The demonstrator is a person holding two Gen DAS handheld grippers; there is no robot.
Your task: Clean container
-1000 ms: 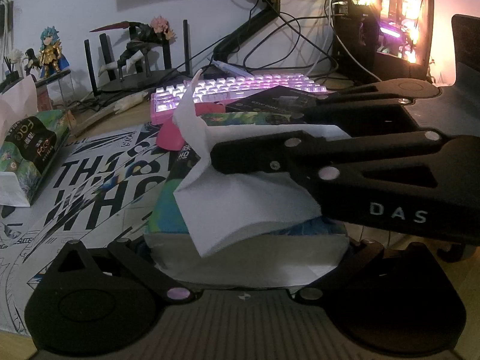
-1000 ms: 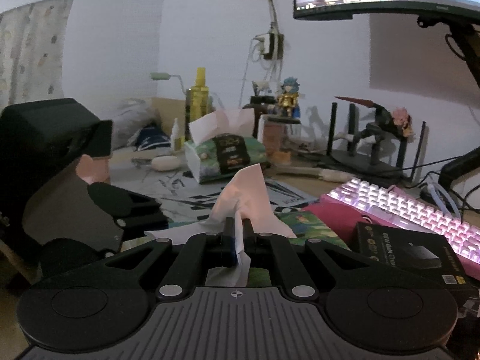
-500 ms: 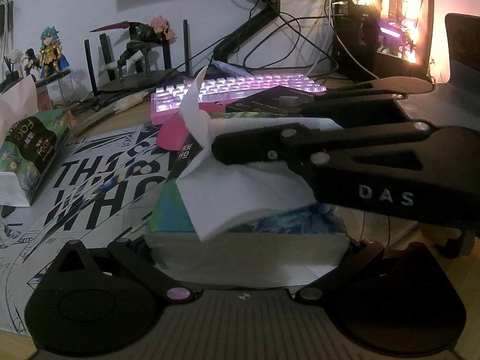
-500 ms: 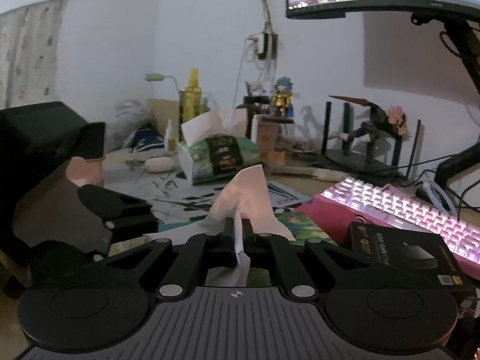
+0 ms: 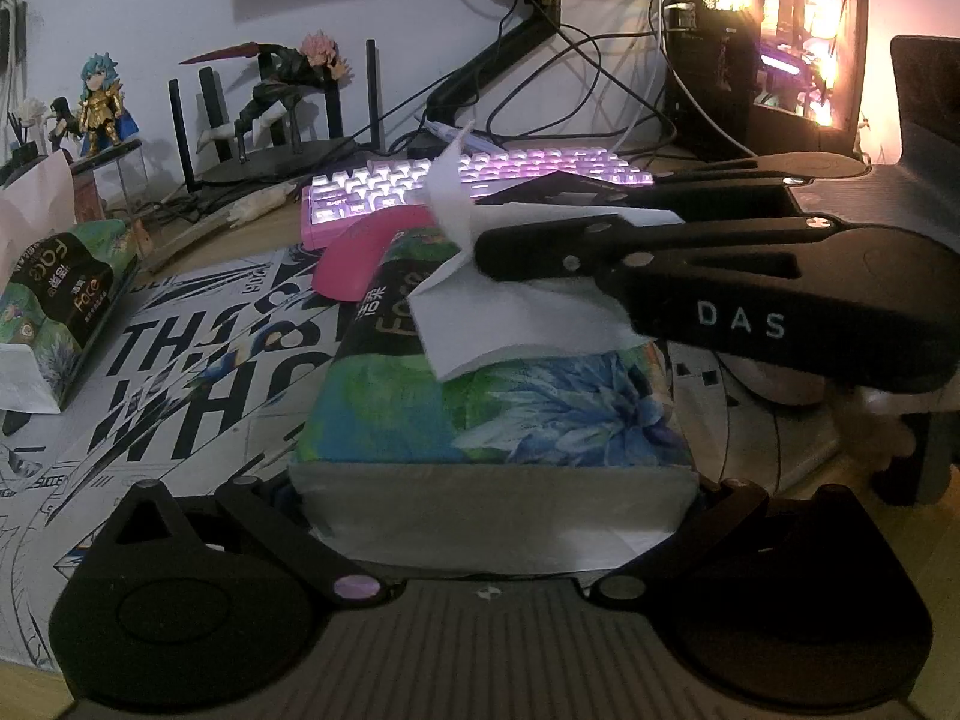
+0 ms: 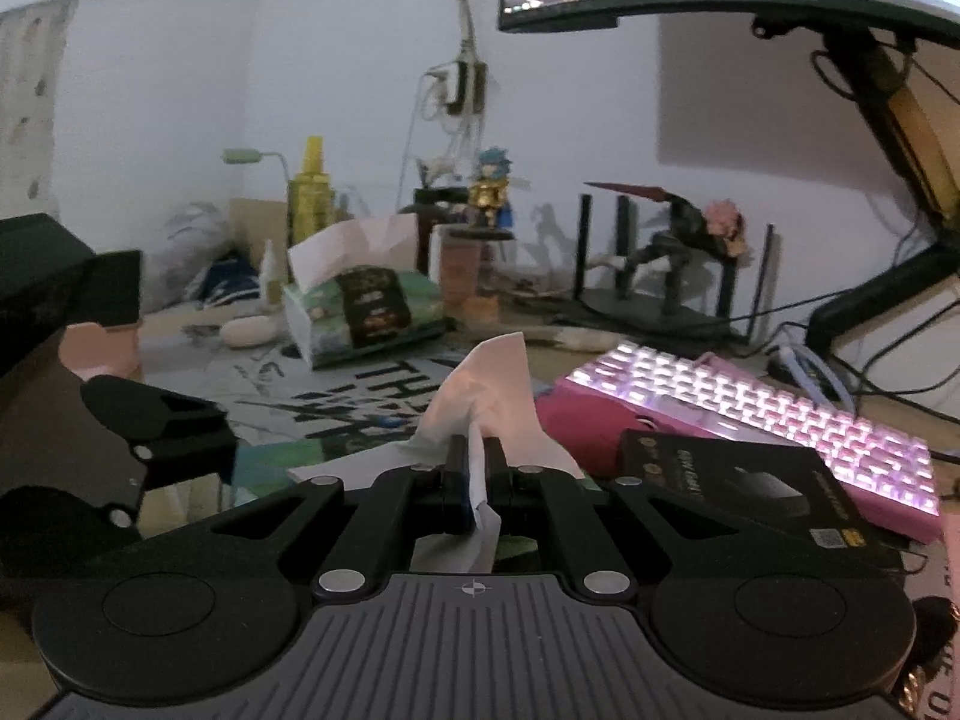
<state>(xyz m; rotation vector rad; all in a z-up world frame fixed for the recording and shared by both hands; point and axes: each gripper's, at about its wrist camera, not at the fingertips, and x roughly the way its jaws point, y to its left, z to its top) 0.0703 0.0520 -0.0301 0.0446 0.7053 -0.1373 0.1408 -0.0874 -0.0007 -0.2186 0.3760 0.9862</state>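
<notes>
The counter (image 5: 750, 420) is crowded: a printed black-and-white mat (image 5: 180, 372) covers most of it, with a lit pink keyboard (image 6: 780, 420) at the back, a black carton (image 6: 738, 486) just in front of that, and a second tissue pack (image 6: 360, 312) further off beside some figurines.

No container to be cleaned can be made out in either view, so the step in hand looks like fetching the wiping material first. A floral tissue pack (image 5: 498, 408) lies on the mat, and the left tongs (image 5: 492, 516) stand wide around its near end, one finger at each side; whether the pads actually press on it cannot be told, but the job seems to be to steady the pack.

The right tongs (image 6: 477, 456) are pinched narrow on a white tissue (image 6: 492, 384), which sticks up between the fingers and trails down behind them. In the left wrist view, the sheet (image 5: 510, 324) hangs just over the top of the pack, its lower fold near or touching the opening.

The next move probably calls for drawing the tissue fully free, upward and away, while the left side keeps the pack from lifting. The grip must stay firm without tearing the thin sheet. After that the container has to be found and the tissue carried to it.
</notes>
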